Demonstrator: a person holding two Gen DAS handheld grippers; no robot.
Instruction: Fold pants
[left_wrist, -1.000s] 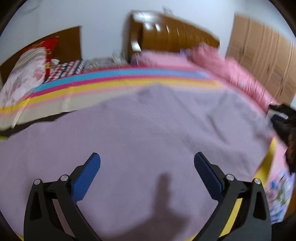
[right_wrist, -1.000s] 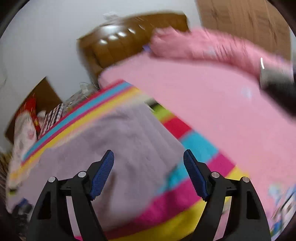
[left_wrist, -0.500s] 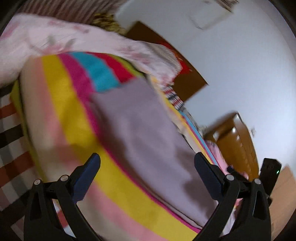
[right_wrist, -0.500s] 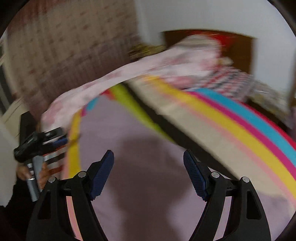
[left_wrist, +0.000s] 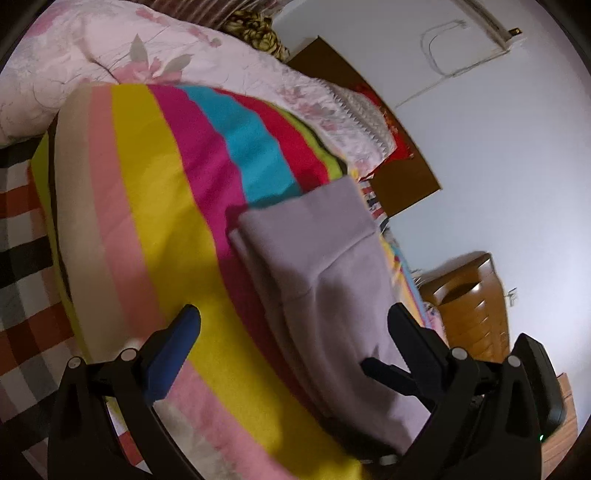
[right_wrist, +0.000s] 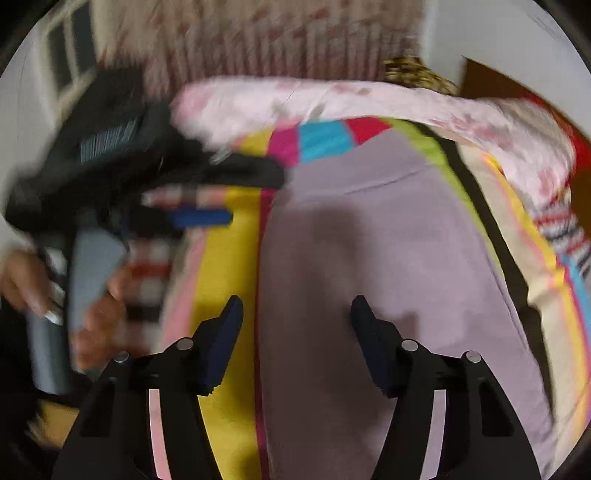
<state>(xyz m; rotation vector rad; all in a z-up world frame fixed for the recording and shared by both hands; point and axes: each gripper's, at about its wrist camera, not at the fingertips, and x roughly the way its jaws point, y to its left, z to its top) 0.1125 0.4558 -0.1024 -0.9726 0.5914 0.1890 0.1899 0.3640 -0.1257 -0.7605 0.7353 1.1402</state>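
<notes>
The lilac pants (left_wrist: 325, 273) lie flat in a long folded strip on a bed with a rainbow-striped sheet (left_wrist: 147, 206). My left gripper (left_wrist: 295, 325) is open and empty, above the sheet at the strip's near left edge. The right gripper's fingers (left_wrist: 391, 373) show at lower right in the left wrist view, over the pants. In the right wrist view the pants (right_wrist: 388, 266) fill the middle. My right gripper (right_wrist: 297, 314) is open and empty just above their left edge. The left gripper (right_wrist: 199, 218) appears blurred at the left there, held by a hand.
A pink floral quilt (left_wrist: 110, 48) is bunched along the far side of the bed. A wooden headboard (left_wrist: 476, 306) stands at the right by a white wall. Checked fabric (left_wrist: 18, 266) lies at the left edge. A striped curtain (right_wrist: 277, 40) hangs behind the quilt.
Both grippers have swung round towards the far end of the pants strip. The right gripper's jaws have narrowed a little. Both stay open and empty.
</notes>
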